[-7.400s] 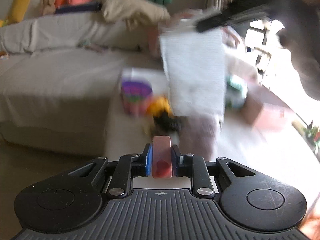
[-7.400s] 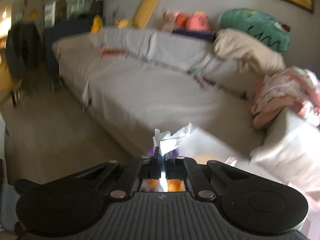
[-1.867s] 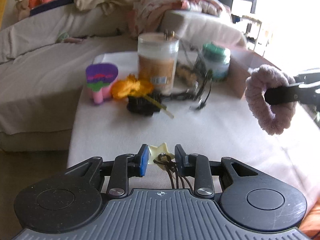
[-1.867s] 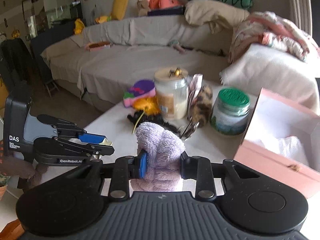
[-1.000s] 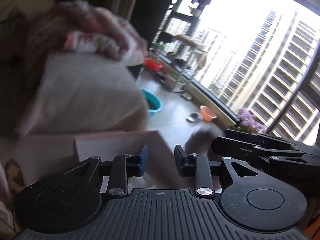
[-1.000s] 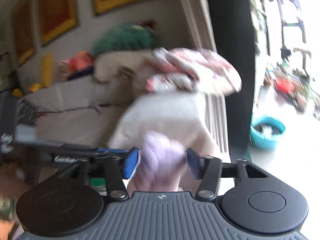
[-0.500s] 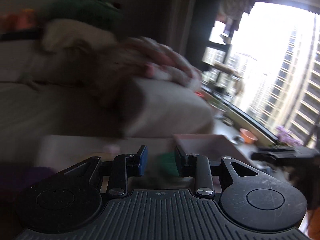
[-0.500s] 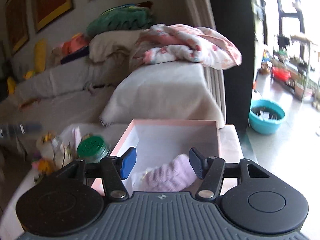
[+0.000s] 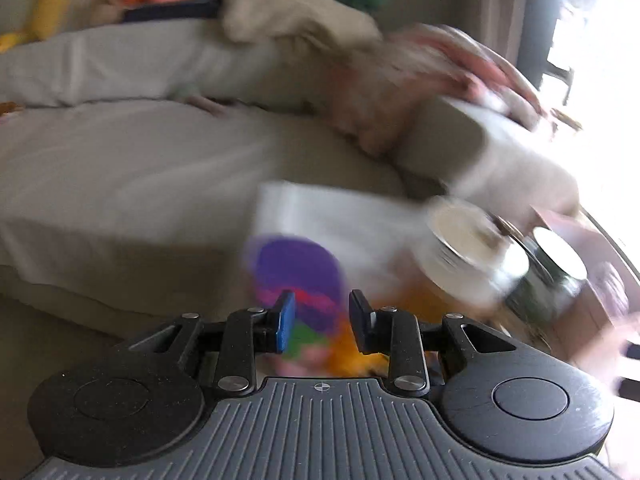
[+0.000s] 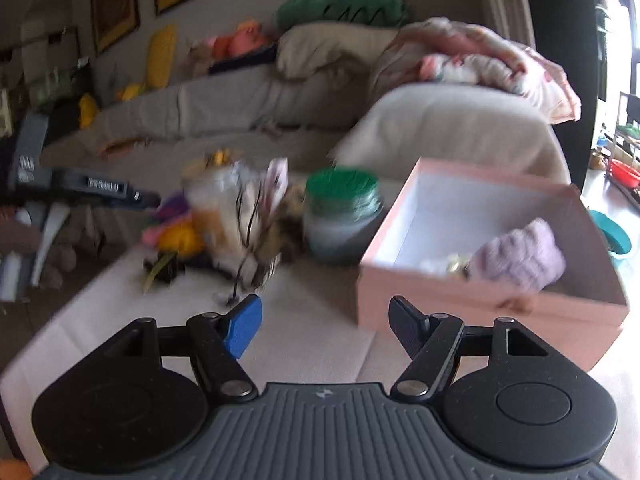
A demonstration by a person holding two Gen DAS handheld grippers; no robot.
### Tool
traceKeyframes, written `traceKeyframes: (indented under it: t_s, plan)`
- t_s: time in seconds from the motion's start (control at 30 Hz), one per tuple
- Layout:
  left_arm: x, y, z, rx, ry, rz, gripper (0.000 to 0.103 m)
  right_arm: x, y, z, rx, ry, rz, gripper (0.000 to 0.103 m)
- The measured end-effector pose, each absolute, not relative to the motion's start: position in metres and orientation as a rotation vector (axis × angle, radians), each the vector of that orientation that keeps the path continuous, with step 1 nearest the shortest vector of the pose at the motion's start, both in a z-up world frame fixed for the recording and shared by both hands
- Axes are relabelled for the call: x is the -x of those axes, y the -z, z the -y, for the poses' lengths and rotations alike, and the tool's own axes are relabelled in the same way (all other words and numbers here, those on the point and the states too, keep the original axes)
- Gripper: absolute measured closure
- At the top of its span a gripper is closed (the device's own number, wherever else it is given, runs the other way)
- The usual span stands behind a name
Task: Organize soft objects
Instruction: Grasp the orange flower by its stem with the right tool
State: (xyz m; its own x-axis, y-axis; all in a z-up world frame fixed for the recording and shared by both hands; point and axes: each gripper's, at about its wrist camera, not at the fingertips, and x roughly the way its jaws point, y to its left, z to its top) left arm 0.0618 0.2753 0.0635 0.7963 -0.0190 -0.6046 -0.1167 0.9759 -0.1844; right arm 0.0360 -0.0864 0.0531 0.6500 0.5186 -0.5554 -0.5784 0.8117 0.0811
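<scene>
The fluffy lilac scrunchie [image 10: 520,256] lies inside the open pink box [image 10: 472,312] on the white-covered table, at the box's right side. My right gripper [image 10: 326,328] is wide open and empty, pulled back in front of the box. My left gripper [image 9: 320,320] is open and empty, hovering just above a purple, pink and green soft toy [image 9: 300,276] with a yellow-orange soft thing [image 9: 348,344] beside it. The left gripper also shows in the right wrist view [image 10: 136,198], at the left above that toy [image 10: 172,220]. The left wrist view is blurred.
A clear jar with a pale lid [image 10: 216,204] [image 9: 468,256] and a green-lidded jar [image 10: 340,212] [image 9: 556,276] stand mid-table, with hair clips and dark ties [image 10: 256,248] around them. A grey sofa [image 10: 240,104] with cushions and blankets lies behind.
My right gripper let go of the lilac scrunchie into the pink box and drew back. My left gripper swung from the box side down over the purple toy.
</scene>
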Motion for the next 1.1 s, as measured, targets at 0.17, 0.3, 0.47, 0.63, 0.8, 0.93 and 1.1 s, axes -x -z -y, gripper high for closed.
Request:
traceKeyframes:
  t_s: [0.17,0.3,0.47,0.63,0.8,0.93,1.1]
  plan:
    - [-0.068,-0.055,-0.245,0.208,0.011,-0.708,0.07,-0.033,-0.04,0.077,0.134,-0.627,-0.639,0.032]
    - [-0.055,-0.06,-0.248,0.25,-0.043,-0.635,0.07,-0.031,-0.048,0.065,0.136,-0.695,-0.631,0.033]
    - [-0.025,-0.063,-0.268,0.317,-0.109,-0.556,0.07,-0.039,-0.073,0.013,0.188,-0.857,-0.632,0.067]
    - [0.01,-0.053,-0.279,0.34,-0.141,-0.508,0.07,-0.057,-0.077,-0.058,0.209,-0.902,-0.682,0.081]
    - [0.026,-0.031,-0.291,0.442,-0.121,-0.48,0.07,-0.078,-0.064,-0.111,0.183,-0.833,-0.768,0.081]
    - [0.031,-0.02,-0.299,0.491,-0.094,-0.5,0.07,-0.088,-0.05,-0.137,0.202,-0.801,-0.812,0.081]
    - [0.038,-0.014,-0.302,0.52,-0.066,-0.504,0.07,-0.087,-0.038,-0.149,0.252,-0.809,-0.862,0.095]
